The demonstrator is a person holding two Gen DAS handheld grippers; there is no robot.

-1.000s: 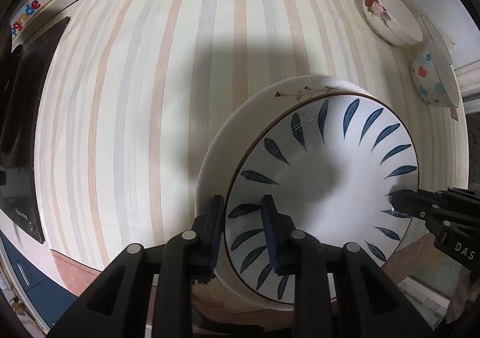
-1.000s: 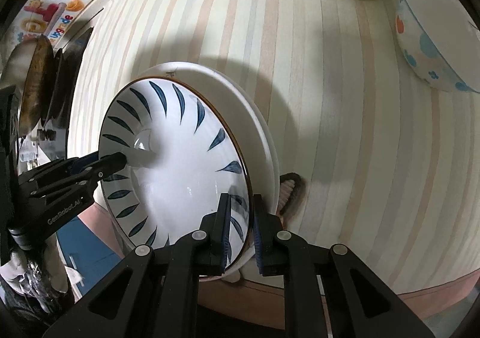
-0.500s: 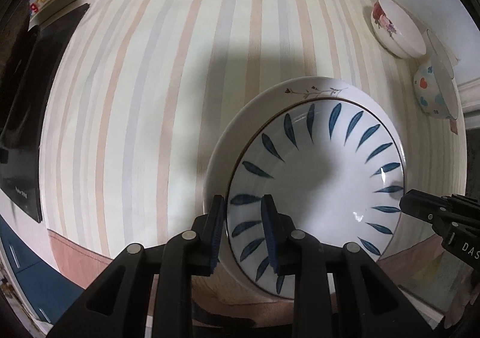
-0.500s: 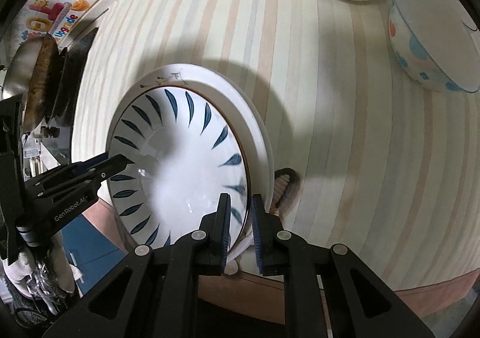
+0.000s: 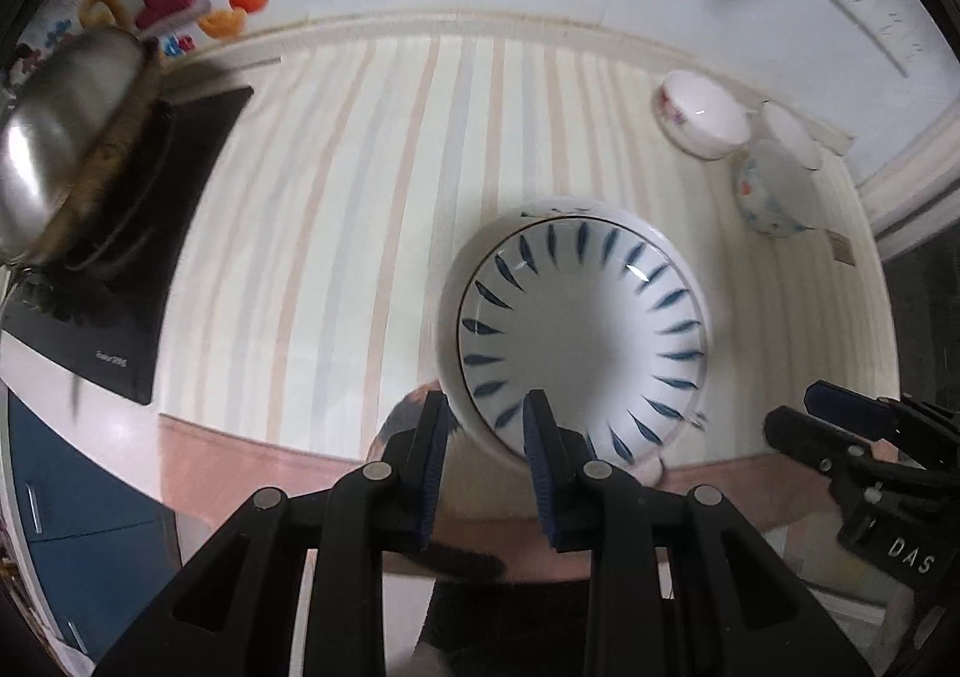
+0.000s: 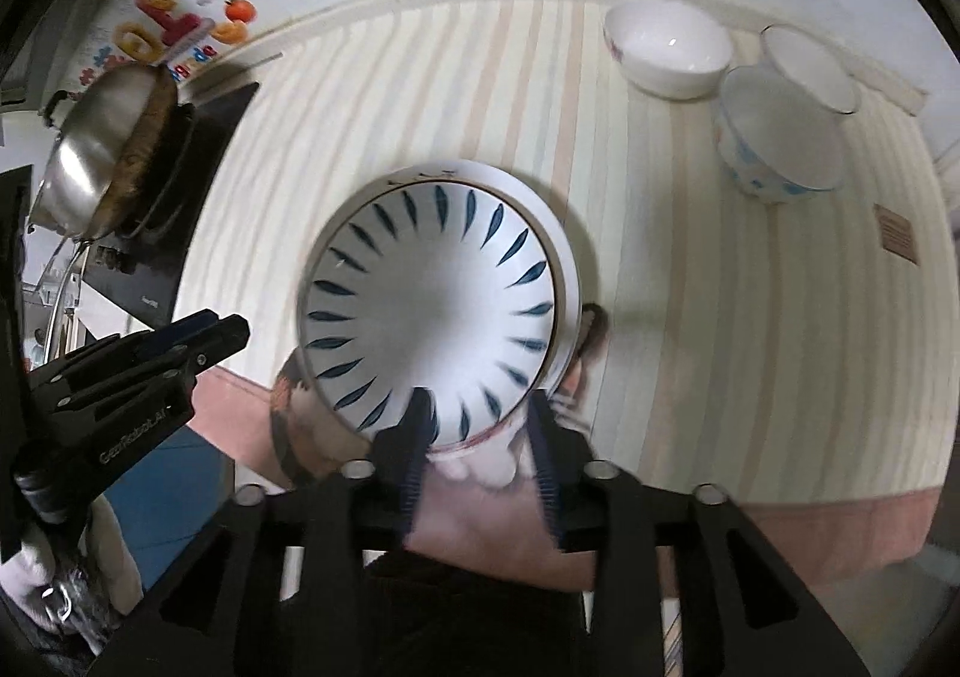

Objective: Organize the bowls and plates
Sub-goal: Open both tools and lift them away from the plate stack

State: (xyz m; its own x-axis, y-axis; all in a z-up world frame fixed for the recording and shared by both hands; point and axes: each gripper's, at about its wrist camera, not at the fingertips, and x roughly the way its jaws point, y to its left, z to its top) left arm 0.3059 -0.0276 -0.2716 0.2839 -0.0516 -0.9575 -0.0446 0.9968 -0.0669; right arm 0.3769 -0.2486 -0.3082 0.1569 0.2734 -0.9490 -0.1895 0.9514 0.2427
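Blue leaf strokes ring the leaf-patterned plate (image 5: 582,341), which lies flat and face up, nested on a larger white plate (image 5: 449,317) near the front edge of the table. Both grippers point steeply down from above that edge.

The left gripper (image 5: 483,413) has its pads a narrow gap apart. The near rim of the stack shows through that gap, but the right wrist view shows this gripper's tips to the left of the plates and apart from them, so it holds nothing. The right gripper (image 6: 480,407) has just been opening its jaws, which now stand moderately wide. The rim again shows between them, lower down. The picture is smeared there, but the pads seem clear of it. A gloved hand is at the lower left of the right wrist view.

A striped tablecloth (image 5: 360,197) in cream, peach and grey covers the table, its stripes running from the front edge to the white wall. At the far right corner stand a floral bowl (image 5: 702,122), a dotted bowl (image 5: 771,191) and a plain white bowl (image 5: 789,128), close together and well apart from the plates. At the left, a steel pot (image 5: 54,137) sits on a black cooktop (image 5: 120,317), with bright stickers (image 5: 180,11) on the wall behind.

Being round, the plates have no long axis. The small twig mark (image 5: 555,209) on the white plate's rim points toward the wall.
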